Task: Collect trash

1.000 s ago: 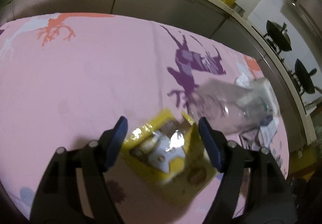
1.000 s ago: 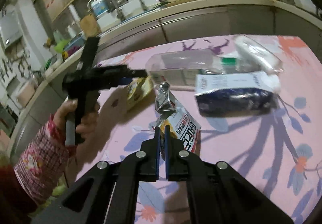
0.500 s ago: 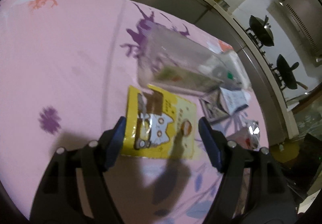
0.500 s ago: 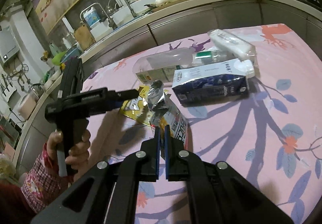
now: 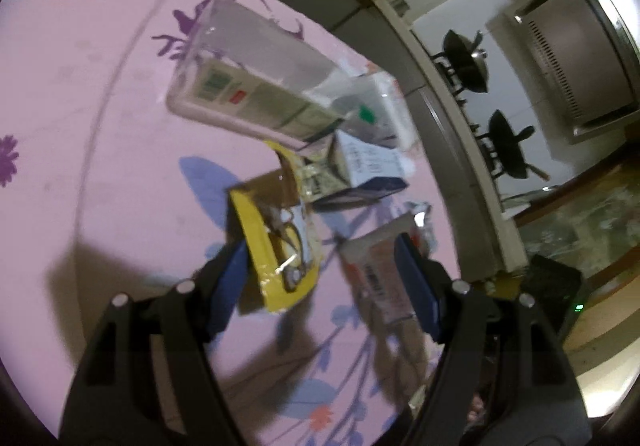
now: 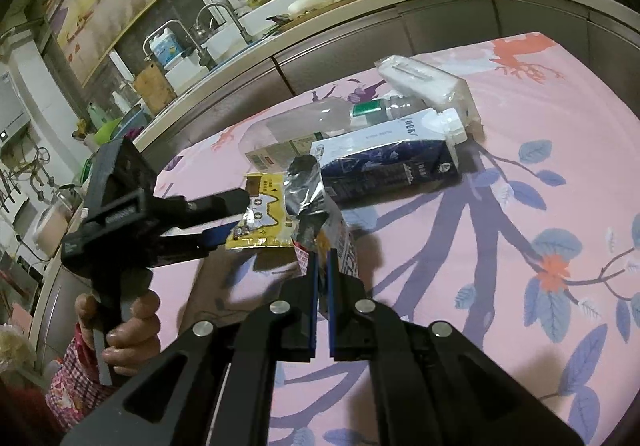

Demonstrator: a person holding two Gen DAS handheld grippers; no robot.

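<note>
- Right gripper [image 6: 320,270]: jaws nearly together, pinching the edge of a silver-lined snack packet [image 6: 320,213]; contact point itself hidden by the packet.
- Left gripper [image 5: 320,270]: jaws wide apart, yellow wrapper [image 5: 276,246] between them, left pad at its edge; pressing contact cannot be told.
- Trash on the pink tablecloth [image 6: 520,213]: clear bottle [image 6: 304,121], dark-blue carton [image 6: 384,161], clear bag [image 6: 428,85], close together.
- Left view blurred; print unreadable.
- Right view alone shows the person's hand [image 6: 128,330] holding the left gripper's handle, and the sink counter [image 6: 256,45].
</note>
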